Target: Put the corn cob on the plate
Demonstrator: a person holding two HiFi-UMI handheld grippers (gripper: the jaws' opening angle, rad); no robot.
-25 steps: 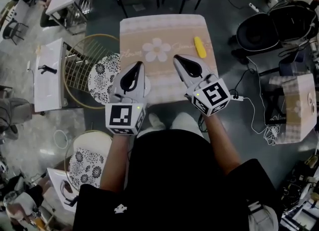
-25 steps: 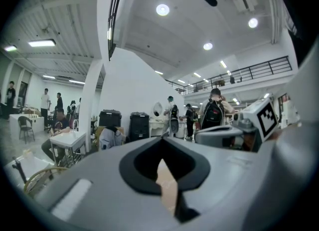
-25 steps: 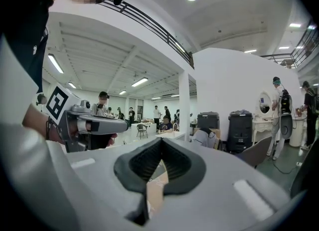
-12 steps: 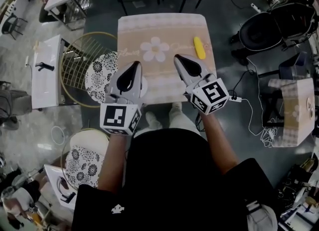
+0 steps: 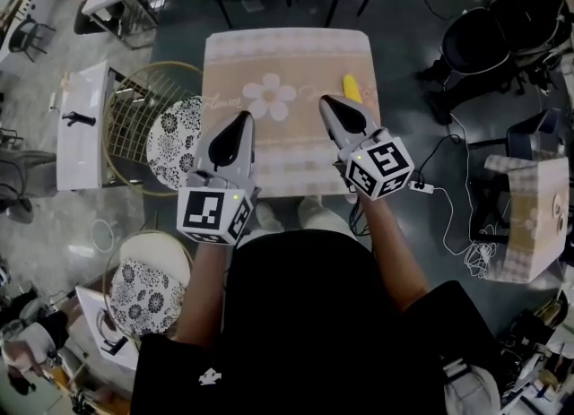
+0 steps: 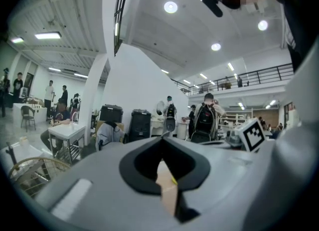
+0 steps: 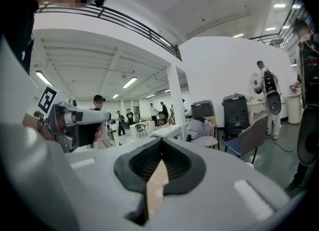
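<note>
Overhead I saw the corn cob [image 5: 352, 88] just beyond my right gripper [image 5: 328, 101]. Its own view missed the cob, showing jaws pressed together, empty, like the left gripper [image 5: 240, 117].

My head camera looked steeply down over my chest at the square table under its beige flowered cloth [image 5: 287, 55]. The cameras on my left gripper [image 5: 240, 117] and right gripper [image 5: 326, 99] sat close behind the grey jaws, facing almost level across the hall. Each caught the other gripper and a sliver of that cloth.
</note>
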